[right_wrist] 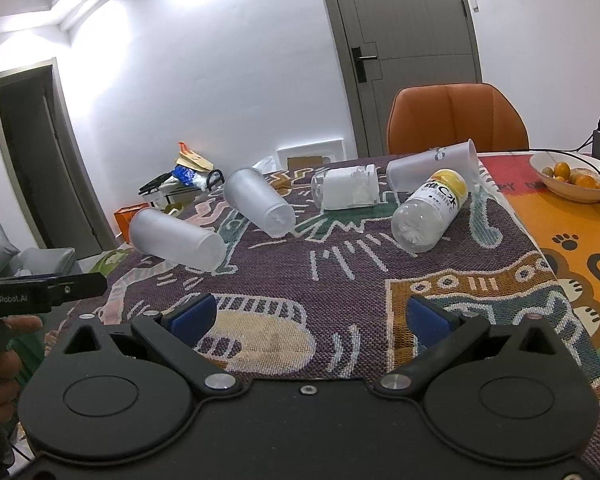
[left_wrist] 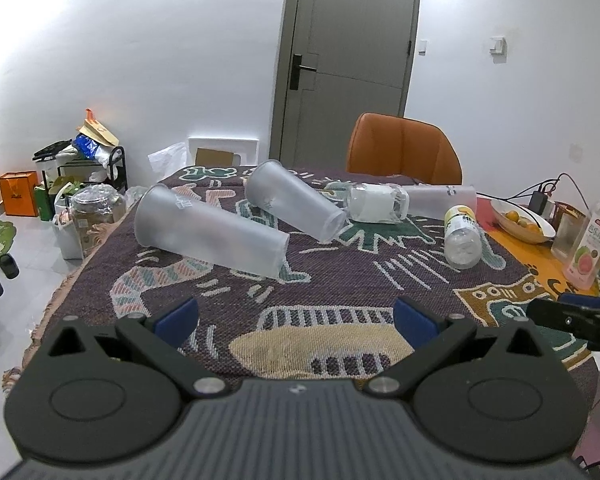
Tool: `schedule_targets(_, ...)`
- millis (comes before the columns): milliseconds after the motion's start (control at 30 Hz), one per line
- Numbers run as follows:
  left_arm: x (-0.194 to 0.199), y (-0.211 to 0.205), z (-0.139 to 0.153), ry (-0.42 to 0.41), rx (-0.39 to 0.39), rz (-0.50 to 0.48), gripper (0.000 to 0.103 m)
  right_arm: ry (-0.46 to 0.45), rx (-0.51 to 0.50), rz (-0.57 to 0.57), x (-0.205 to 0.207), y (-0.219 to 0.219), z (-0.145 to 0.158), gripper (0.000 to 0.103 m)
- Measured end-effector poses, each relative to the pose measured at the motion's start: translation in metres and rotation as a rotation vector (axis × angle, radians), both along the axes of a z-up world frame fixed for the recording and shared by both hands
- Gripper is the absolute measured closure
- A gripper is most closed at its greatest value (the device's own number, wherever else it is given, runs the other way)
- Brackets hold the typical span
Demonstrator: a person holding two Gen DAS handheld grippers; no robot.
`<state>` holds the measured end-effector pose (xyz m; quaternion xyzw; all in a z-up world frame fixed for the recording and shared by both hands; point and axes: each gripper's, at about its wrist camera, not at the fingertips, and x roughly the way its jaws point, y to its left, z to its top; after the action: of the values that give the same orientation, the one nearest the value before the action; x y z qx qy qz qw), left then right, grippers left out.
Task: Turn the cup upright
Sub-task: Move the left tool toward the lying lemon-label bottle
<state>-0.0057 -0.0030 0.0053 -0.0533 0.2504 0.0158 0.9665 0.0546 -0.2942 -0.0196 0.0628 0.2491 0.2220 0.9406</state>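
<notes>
Left gripper [left_wrist: 296,322] is hanging spread and empty at lower frame; right gripper [right_wrist: 310,318] is likewise spread. Cup [left_wrist: 210,234] is lying sideways center-left on the cloth [left_wrist: 340,276], second cup [left_wrist: 296,204] just beyond. Risk: round wall is likely rolling away if nudged off-center.

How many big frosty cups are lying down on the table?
3. One frosted cup lies nearest on the left, a second cup just behind it, and a third cup lies far back by the orange chair. More could be hidden.
</notes>
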Motion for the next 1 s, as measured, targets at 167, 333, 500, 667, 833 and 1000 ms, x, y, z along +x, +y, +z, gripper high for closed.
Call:
schedule_targets(167,0.011,0.0,0.001,0.0,-0.006,-0.021,0.0,0.016,0.005,-0.014,0.008,-0.001,-0.002,0.0)
schedule_targets(333,0.027,-0.001,0.0,0.012,-0.008,-0.046,0.0,0.04,0.006,-0.043,0.02,-0.003,-0.005,0.0)
schedule_targets(500,0.049,-0.005,0.001,0.005,-0.01,-0.064,0.0,0.033,0.0,-0.081,0.028,-0.006,-0.008,0.0)
schedule_targets(667,0.07,-0.013,0.002,0.006,0.007,-0.106,0.0,0.057,-0.003,-0.104,0.041,-0.012,-0.014,0.0)
schedule_targets(833,0.091,-0.027,0.001,0.017,0.022,-0.163,0.0,0.057,0.007,-0.144,0.051,-0.023,-0.018,0.0)
schedule_targets(1000,0.111,-0.047,-0.001,0.037,0.03,-0.22,0.0,0.059,0.021,-0.2,0.058,-0.042,-0.021,0.0)
